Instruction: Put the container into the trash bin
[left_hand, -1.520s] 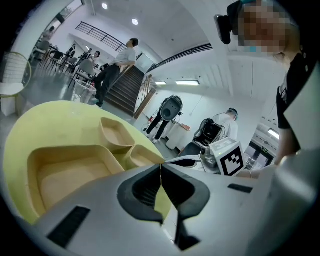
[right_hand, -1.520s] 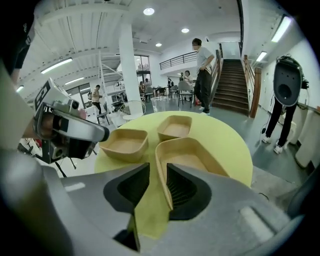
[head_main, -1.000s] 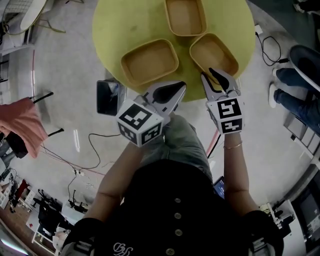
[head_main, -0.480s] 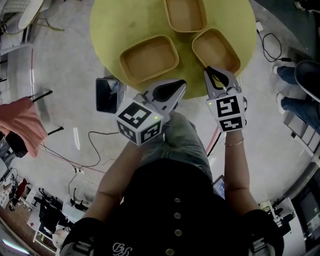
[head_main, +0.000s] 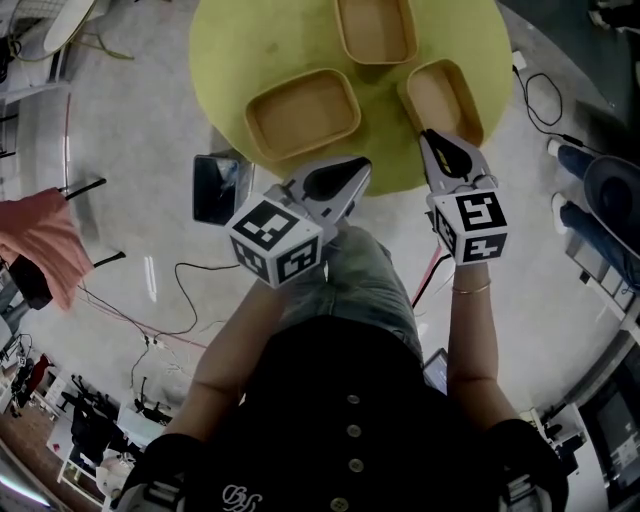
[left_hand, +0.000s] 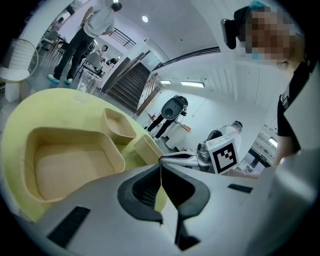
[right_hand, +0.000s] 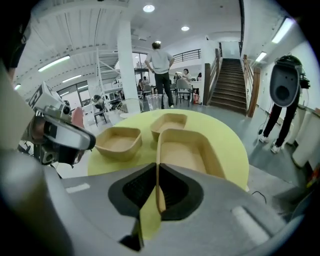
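Wide apart a second ago, the right tongs are now closing on the near wall of a box, which stands between their jaws at the edge of the yellow table. The left tongs are pressed together on nothing, just beside the table edge. A middle box and a far box sit apart on the table.

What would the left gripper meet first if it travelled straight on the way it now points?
Probably the yellow table, since the left gripper points slightly down over its edge; if it clears the top, the right-hand container comes next.
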